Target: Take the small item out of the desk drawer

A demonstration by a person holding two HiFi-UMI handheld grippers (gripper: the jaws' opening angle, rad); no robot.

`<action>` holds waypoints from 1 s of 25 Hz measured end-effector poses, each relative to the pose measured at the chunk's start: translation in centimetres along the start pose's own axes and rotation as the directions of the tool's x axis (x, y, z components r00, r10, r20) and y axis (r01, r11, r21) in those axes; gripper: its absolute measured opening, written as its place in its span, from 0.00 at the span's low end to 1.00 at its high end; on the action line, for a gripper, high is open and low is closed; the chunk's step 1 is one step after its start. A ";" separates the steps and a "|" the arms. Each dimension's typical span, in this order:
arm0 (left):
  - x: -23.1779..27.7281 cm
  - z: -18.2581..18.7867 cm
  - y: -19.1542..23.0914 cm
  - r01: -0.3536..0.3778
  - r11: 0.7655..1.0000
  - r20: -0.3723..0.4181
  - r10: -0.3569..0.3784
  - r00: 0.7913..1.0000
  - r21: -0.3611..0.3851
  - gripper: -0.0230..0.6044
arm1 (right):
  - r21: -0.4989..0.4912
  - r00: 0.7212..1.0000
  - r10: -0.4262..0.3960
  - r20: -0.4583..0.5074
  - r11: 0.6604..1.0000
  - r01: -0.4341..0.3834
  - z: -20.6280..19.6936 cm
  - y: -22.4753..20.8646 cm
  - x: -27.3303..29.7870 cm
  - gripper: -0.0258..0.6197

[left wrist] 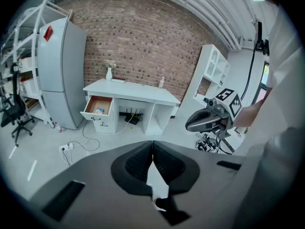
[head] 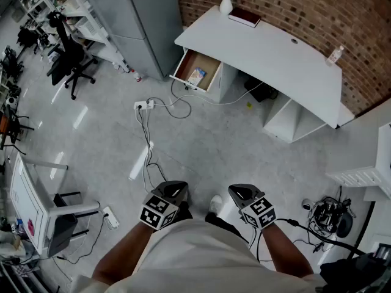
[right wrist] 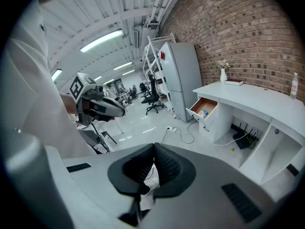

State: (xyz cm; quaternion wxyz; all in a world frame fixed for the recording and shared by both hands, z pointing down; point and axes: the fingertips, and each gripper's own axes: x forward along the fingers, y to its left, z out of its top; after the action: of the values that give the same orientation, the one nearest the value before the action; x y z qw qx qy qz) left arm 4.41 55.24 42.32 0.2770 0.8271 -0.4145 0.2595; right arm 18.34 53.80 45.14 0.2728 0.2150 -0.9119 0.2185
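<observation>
Lying in drawer (head: pixel 206 61), small item (head: pixel 197 76) is far from jaws (closed).

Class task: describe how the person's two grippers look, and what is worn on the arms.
The left gripper and right gripper match: dark grey rounded bodies with black ribbed pads, each carrying a white cube printed with black square markers. The person wears a white top; the forearms are bare.

no readable text anywhere
</observation>
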 end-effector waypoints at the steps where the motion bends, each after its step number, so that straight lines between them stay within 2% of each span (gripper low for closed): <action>1: 0.0 -0.2 0.4 0.000 1.000 0.003 0.000 1.000 -0.008 0.07 | -0.006 1.000 -0.004 0.004 1.000 0.004 0.3 0.1 0.2 0.09; 4: -0.1 -0.3 1.5 0.004 1.000 0.014 -0.004 1.000 -0.017 0.07 | -0.014 1.000 -0.014 0.008 1.000 0.015 1.2 0.7 0.9 0.09; 9: -1.6 1.5 4.8 0.034 0.999 0.069 -0.035 0.997 0.018 0.07 | -0.022 0.999 -0.035 -0.017 0.999 0.035 3.3 2.7 3.7 0.09; 12: -3.1 1.0 8.7 0.046 0.999 0.087 -0.046 0.995 0.004 0.07 | -0.014 0.998 -0.070 0.004 0.997 0.070 6.0 3.6 6.7 0.09; 17: -6.3 -1.2 16.5 0.060 0.998 0.068 -0.058 0.996 -0.024 0.09 | -0.020 0.990 -0.137 0.030 0.990 0.138 10.5 6.2 12.7 0.10; 18: -6.9 -1.5 18.1 0.069 0.997 0.061 -0.067 0.996 -0.021 0.13 | -0.009 0.989 -0.147 0.031 0.989 0.147 11.3 6.6 14.1 0.13; 19: -7.4 -1.8 19.6 0.079 0.997 0.053 -0.078 0.996 -0.019 0.24 | 0.005 0.987 -0.156 0.029 0.988 0.156 12.0 7.1 15.5 0.24; 20: -7.8 -2.1 21.0 0.087 0.996 0.045 -0.086 0.995 -0.019 0.28 | 0.016 0.986 -0.165 0.028 0.986 0.165 12.8 7.5 16.8 0.31; 25: -7.7 -2.7 27.0 0.086 0.996 0.036 -0.085 0.996 -0.026 0.35 | 0.018 0.978 -0.205 0.025 0.979 0.205 15.5 8.0 20.9 0.33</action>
State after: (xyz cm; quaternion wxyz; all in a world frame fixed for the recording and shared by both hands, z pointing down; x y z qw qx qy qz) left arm -22.54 47.61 45.71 0.2921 0.8446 -0.3870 0.2270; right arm -7.89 46.60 43.56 0.2800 0.3129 -0.8867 0.1935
